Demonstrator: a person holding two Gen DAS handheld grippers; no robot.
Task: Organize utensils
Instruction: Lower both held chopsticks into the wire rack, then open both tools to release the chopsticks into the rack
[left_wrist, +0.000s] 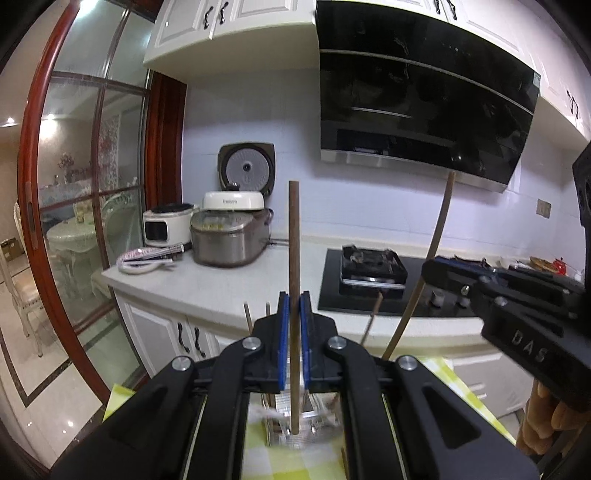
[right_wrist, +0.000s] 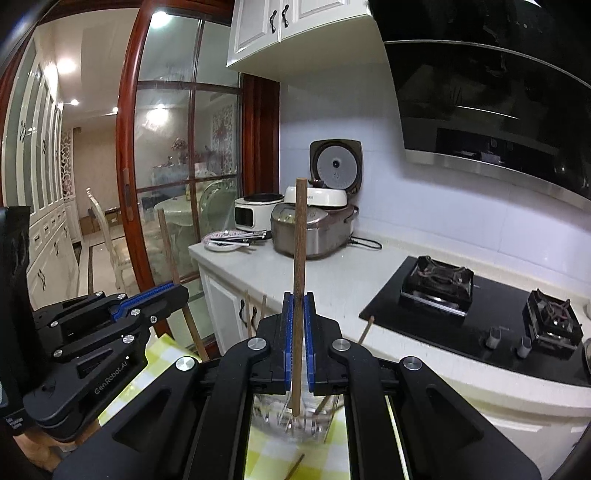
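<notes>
Clamped narrow on a brown chopstick (left_wrist: 294, 240) with the left hand-held gripper (left_wrist: 294, 306), blue pads (left_wrist: 283, 332) pressed against both sides of the stick. Held upright, upper end well above the fingers, lower end down inside the clear holder (left_wrist: 295, 432) beneath the gripper.

Closed likewise on a second chopstick (right_wrist: 298, 258) with the right hand-held gripper (right_wrist: 298, 325). Kept nearly vertical, lower tip reaching the mouth of the same holder; cannot tell whether touching the bottom. Positioned side by side, both hand-held grippers above the holder.

Stood on a yellow-green checked cloth (right_wrist: 266, 458), that holder, with other chopsticks (right_wrist: 367, 328) already leaning inside, tops fanned outward to left and right. Lay loose on the cloth just in front of the holder, one more stick (right_wrist: 295, 467).

Farther back on the white bench (right_wrist: 332, 280): a brown rice cooker (right_wrist: 314, 232) with lid raised and a white pot (right_wrist: 321, 197) resting across its top, contents too blurred to tell. Beside it, a small white cooker (right_wrist: 255, 212), open-topped. Near the bench corner, a plate (right_wrist: 225, 240) carrying several dark utensils laid flat across it. To the right, a black gas hob (right_wrist: 480, 317) set into the bench.
</notes>
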